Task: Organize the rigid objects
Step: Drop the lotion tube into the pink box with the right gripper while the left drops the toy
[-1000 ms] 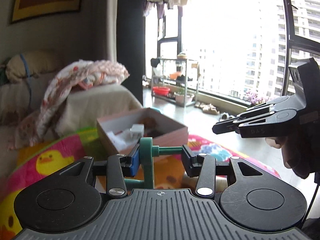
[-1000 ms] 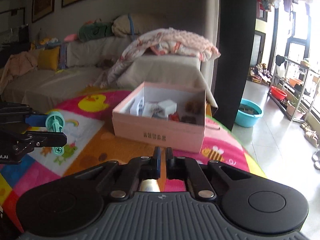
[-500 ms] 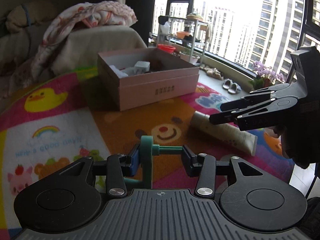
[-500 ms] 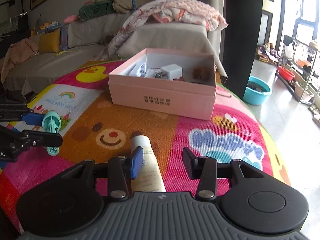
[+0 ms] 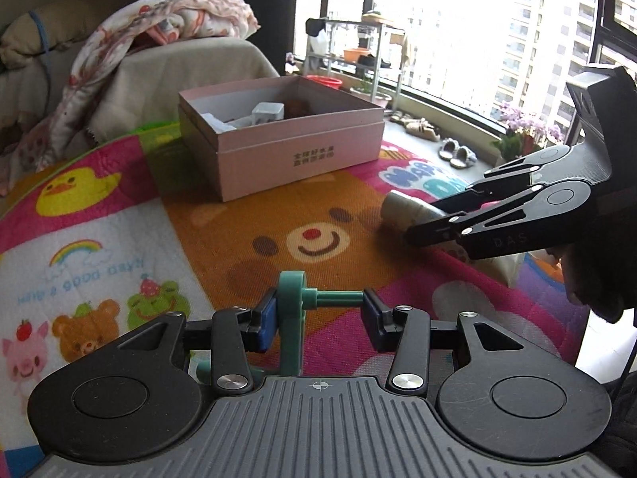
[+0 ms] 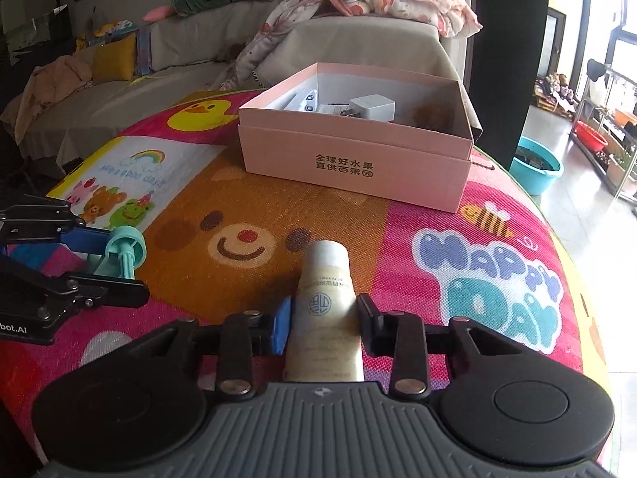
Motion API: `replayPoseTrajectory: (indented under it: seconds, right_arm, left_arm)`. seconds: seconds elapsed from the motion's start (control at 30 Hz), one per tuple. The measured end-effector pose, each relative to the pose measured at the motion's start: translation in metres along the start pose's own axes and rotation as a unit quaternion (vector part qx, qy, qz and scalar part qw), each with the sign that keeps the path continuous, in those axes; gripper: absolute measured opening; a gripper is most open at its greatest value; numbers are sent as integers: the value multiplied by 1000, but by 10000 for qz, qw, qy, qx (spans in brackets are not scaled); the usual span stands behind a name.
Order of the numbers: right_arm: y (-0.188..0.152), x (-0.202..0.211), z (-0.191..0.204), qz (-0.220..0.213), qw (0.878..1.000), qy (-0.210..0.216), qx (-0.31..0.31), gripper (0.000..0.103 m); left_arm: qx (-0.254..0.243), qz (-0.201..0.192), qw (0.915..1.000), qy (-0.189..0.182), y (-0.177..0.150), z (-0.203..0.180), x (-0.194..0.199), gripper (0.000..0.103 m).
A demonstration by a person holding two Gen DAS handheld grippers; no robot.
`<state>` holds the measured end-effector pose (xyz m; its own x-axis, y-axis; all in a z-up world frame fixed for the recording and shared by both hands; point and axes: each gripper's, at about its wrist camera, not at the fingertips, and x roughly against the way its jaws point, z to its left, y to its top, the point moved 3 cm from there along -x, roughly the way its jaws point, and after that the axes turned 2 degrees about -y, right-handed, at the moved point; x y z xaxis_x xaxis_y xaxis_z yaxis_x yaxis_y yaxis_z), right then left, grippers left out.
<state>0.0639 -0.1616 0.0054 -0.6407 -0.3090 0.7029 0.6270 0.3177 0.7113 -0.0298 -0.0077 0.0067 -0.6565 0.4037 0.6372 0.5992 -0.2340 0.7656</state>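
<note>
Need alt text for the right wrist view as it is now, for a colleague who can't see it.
The right gripper straddles a cream tube lying on the colourful play mat, its jaws just closing in on the tube. To the left, the left gripper holds a green plastic spool; behind sits an open pink box.

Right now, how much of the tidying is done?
Some is done: a white plug charger and other small things already lie in the pink cardboard box. In hand: the left gripper holds a green plastic spool, and the right gripper has just been closing around the cream tube lying on the colourful play mat. Left: both go into the box.
</note>
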Motion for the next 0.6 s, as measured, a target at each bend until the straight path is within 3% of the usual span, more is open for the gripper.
replayPoseTrajectory:
  seconds: [0.1,0.2,0.43,0.5,0.6]
  right_arm:
    - [-1,10,0,-102,9999,-36,35,26]
    - [10,30,-4,-379,9992,37,-96,26]
    - [86,95,-29,-1720,9846,-23,-318,26]
    - [116,105,-37,-2046,9783,-99,-309,26]
    - [157,99,-51,-2129,9759,-103,-464,26]
  left_arm:
    - [14,-134,9999,-96,6,-2,5,47]
    - [-82,-499,9986,-182,31,-3,20,47]
    - [-437,-1748,9836,5,145,12,57,47]
    - [-236,-1963,9802,-60,179,26,50,47]
    - [313,-1961,9793,-390,217,49,22,47]
